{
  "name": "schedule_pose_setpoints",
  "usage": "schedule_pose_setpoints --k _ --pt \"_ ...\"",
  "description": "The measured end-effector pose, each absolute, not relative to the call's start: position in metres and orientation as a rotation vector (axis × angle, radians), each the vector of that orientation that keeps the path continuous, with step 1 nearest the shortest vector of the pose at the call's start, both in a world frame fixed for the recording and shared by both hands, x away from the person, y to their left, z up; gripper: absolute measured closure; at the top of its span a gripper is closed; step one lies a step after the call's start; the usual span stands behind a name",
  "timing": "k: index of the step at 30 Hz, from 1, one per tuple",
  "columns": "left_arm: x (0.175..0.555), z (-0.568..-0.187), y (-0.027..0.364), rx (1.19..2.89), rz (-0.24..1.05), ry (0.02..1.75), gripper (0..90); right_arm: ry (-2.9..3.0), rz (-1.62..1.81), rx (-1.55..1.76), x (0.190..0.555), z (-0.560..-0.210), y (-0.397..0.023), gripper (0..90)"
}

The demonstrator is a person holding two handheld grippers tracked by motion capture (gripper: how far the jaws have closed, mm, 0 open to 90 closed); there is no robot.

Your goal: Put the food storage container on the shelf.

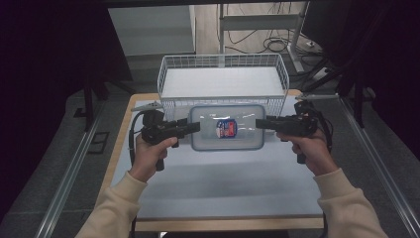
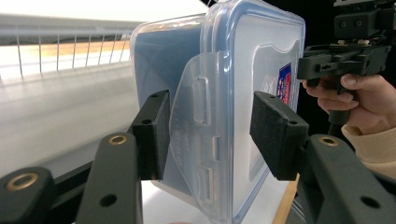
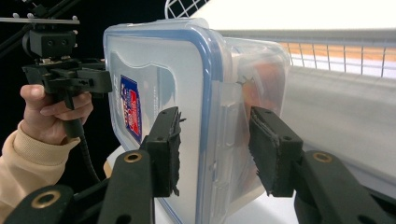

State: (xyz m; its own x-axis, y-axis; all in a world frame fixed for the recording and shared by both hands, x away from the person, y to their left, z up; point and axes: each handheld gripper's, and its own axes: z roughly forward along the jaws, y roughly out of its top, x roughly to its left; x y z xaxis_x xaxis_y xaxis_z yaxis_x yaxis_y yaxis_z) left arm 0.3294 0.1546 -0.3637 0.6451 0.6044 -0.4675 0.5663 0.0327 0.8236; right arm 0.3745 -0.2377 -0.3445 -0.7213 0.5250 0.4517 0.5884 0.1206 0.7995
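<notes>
Here we have a clear plastic container (image 1: 227, 128) with a blue-rimmed lid and a red-and-blue label (image 1: 227, 128) on top, sitting in the far middle of the pale table (image 1: 223, 183), just in front of the white wire basket (image 1: 223, 79) and, from above, apparently right up against it. We see the left gripper (image 1: 190, 127) at the container's left end, and in the left gripper view its two black jaws stand spread to either side of the lid's side latch (image 2: 198, 135); one pad (image 2: 156, 133) sits very close to the container wall and the other pad (image 2: 275, 133) stands off the lid, so we are not looking at a squeeze. Over on the other end, the right gripper (image 1: 261, 123) matches it: in the right gripper view its jaws are spread wide either side of that end's latch (image 3: 229, 135), and both pads look clear of the plastic. We can see the left hand (image 1: 151, 153) and right hand (image 1: 309, 148) wrapped around the grips, cream sleeves (image 1: 119, 208) coming in from the near edge. The basket holds a pale flat sheet. Beyond the table, cables lie on the floor by a metal frame.
</notes>
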Motion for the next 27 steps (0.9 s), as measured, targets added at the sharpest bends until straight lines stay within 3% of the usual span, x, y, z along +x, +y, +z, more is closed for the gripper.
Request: schedule_pose_setpoints --k 27 --pt "0.382 -0.318 0.158 1.612 0.070 0.948 49.6 -2.326 -1.723 -1.138 0.424 -0.294 -0.235 55.0"
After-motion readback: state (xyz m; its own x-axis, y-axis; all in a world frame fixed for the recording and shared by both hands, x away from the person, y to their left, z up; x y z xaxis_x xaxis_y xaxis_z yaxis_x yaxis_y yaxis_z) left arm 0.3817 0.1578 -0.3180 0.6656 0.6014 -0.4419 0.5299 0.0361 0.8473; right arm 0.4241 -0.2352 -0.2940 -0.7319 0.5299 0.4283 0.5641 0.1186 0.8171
